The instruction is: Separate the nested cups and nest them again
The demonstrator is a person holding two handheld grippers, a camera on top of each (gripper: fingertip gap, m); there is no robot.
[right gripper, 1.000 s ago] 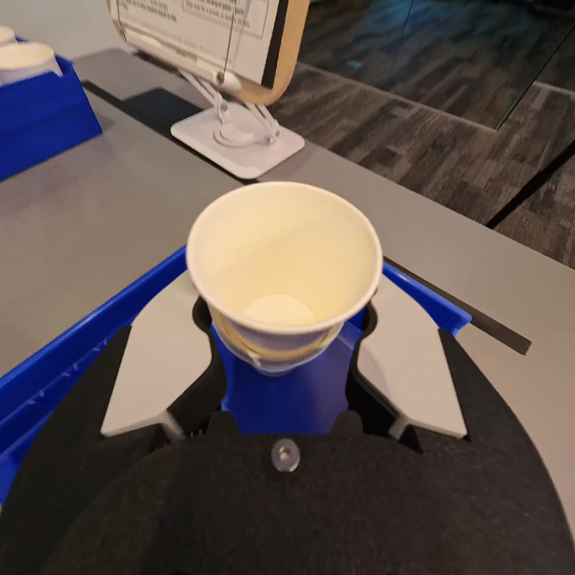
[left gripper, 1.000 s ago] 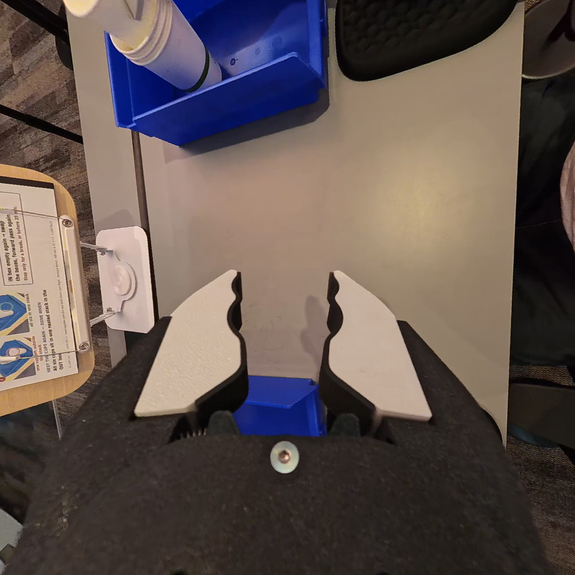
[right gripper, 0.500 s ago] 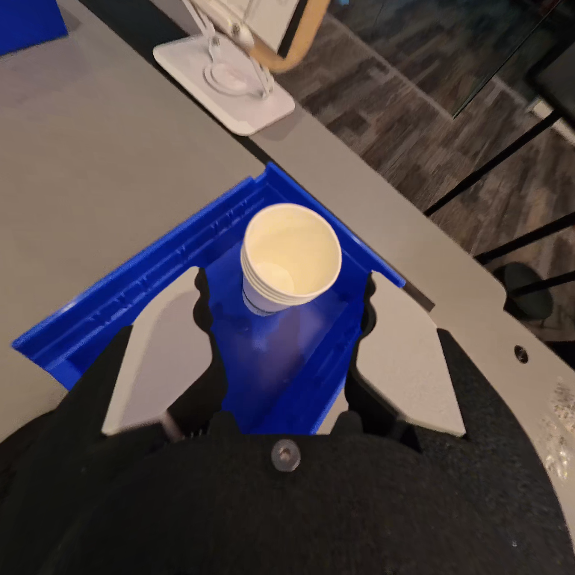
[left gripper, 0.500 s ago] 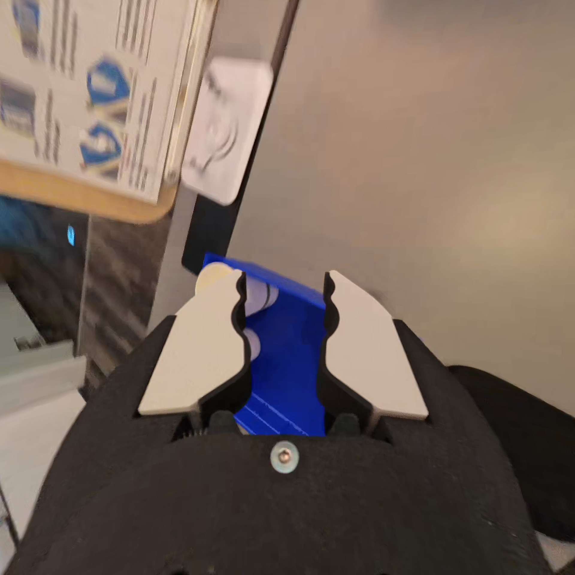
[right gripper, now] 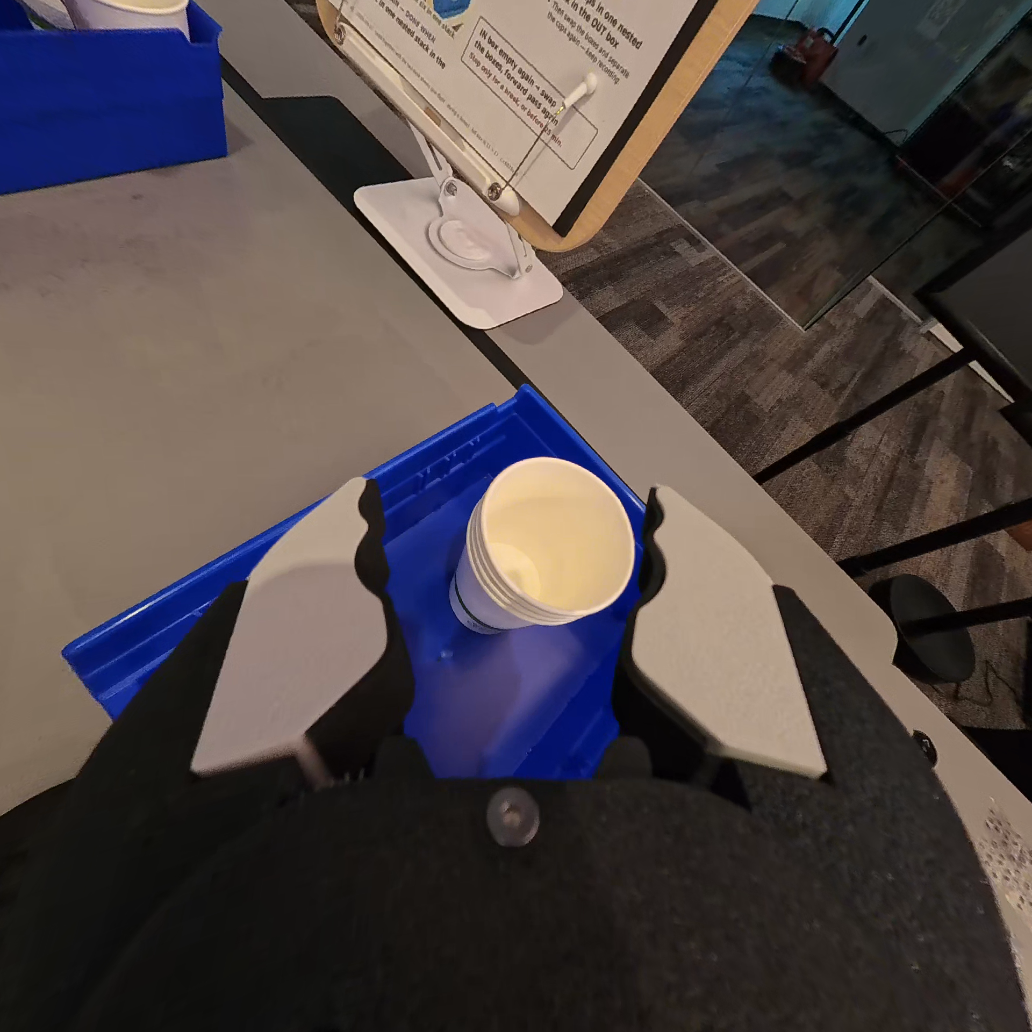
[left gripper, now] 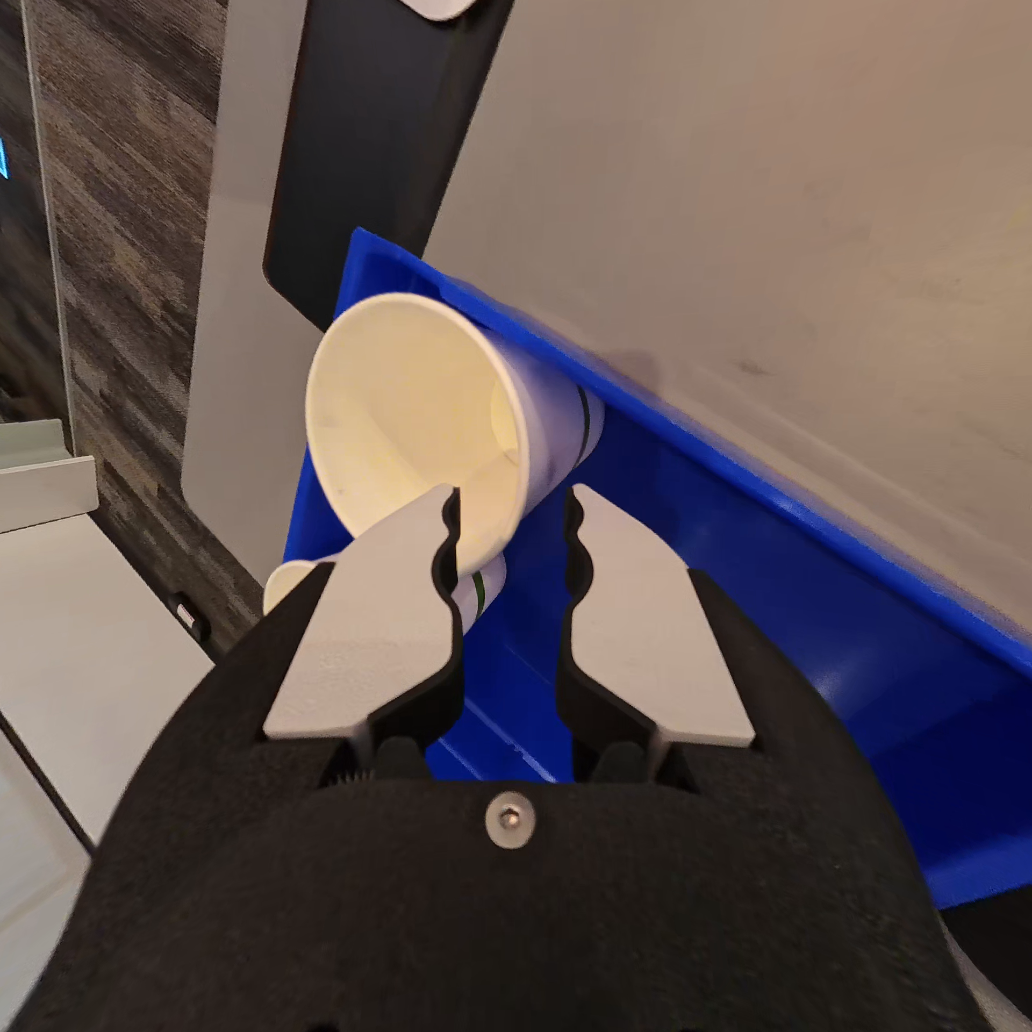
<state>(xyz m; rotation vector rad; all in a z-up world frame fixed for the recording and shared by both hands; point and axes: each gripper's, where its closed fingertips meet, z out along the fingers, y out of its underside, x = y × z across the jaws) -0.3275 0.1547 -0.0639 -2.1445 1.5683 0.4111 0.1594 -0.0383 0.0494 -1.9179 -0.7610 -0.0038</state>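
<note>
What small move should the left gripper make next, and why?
Probably ease forward slightly and close on the cup's wall. In the left wrist view the left gripper is open, and the lower rim of the tilted paper cup in the blue bin sits right at the gap between its fingertips. The right gripper is open too, above the nested stack, holding nothing.
</note>
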